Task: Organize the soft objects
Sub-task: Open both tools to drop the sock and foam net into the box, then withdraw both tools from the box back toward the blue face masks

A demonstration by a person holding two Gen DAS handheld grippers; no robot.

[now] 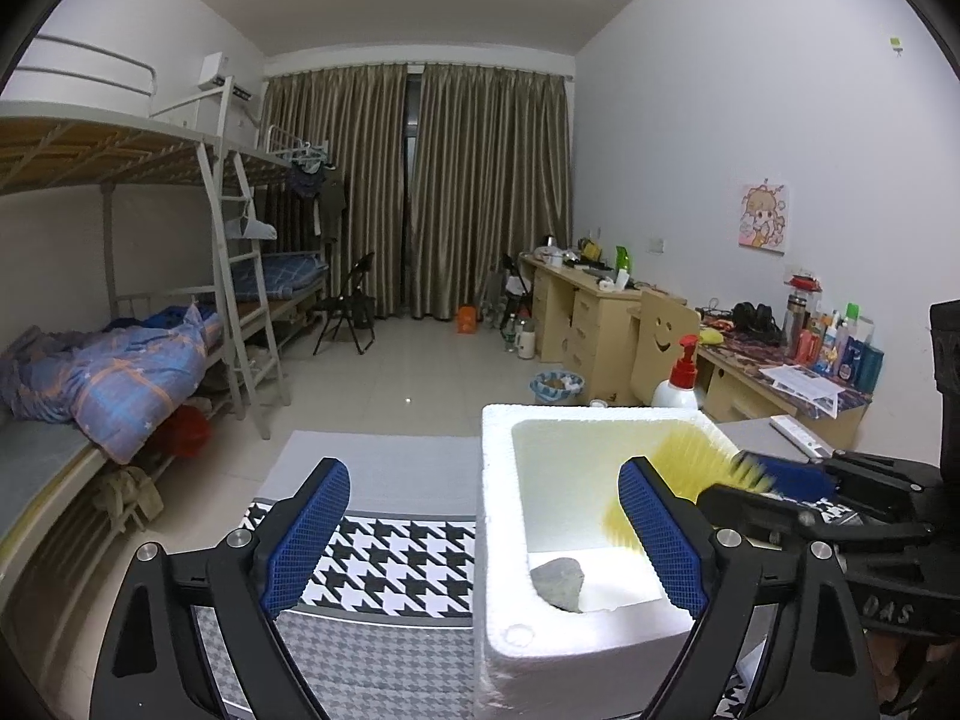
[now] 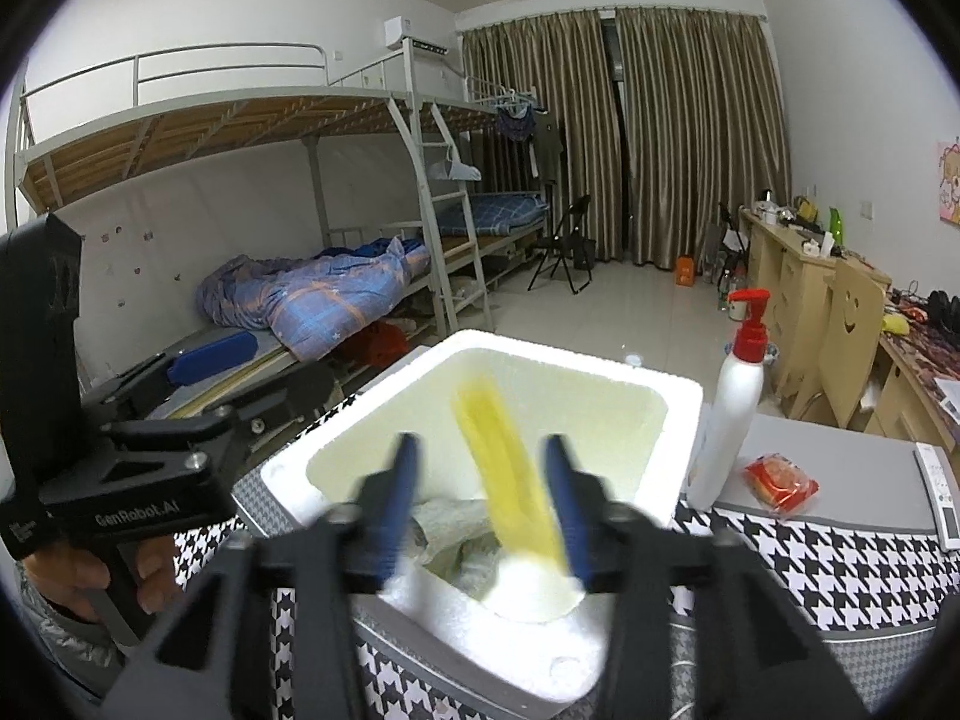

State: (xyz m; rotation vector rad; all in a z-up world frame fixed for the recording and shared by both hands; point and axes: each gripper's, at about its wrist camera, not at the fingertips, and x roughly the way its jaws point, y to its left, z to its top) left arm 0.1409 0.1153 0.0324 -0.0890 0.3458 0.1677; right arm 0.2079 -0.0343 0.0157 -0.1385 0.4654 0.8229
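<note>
The right tongs [image 2: 480, 504] were seen above the near edge of a white foam box [image 2: 606, 369], their blue pads blurred and spread apart, with a yellow soft thing [image 2: 504, 468] streaked by motion between them and lying against the right pad. Whether that thing was gripped or loose could not be told. In the left wrist view the same yellow thing [image 1: 678, 468] was seen inside the box [image 1: 498, 480], at the tip of the right tongs [image 1: 756, 474], which reached in from the right.

The left tongs [image 1: 486, 534] were held wide, with nothing between the pads, one finger [image 1: 306, 534] over the checked cloth [image 1: 390, 564] and the other over the box opening.

On the bottom of the box a grey lump [image 1: 558, 585] was found, and crumpled pale cloth [image 2: 462, 534] was seen there from the right wrist.

The box was set on a counter [image 2: 852, 468] covered with the black-and-white cloth. Just beside the box a white pump bottle [image 2: 729, 414] with a red top stood upright. Near it a red packet [image 2: 780, 480] was laid, and a white remote [image 2: 942, 492] at the counter's far right edge.
</note>
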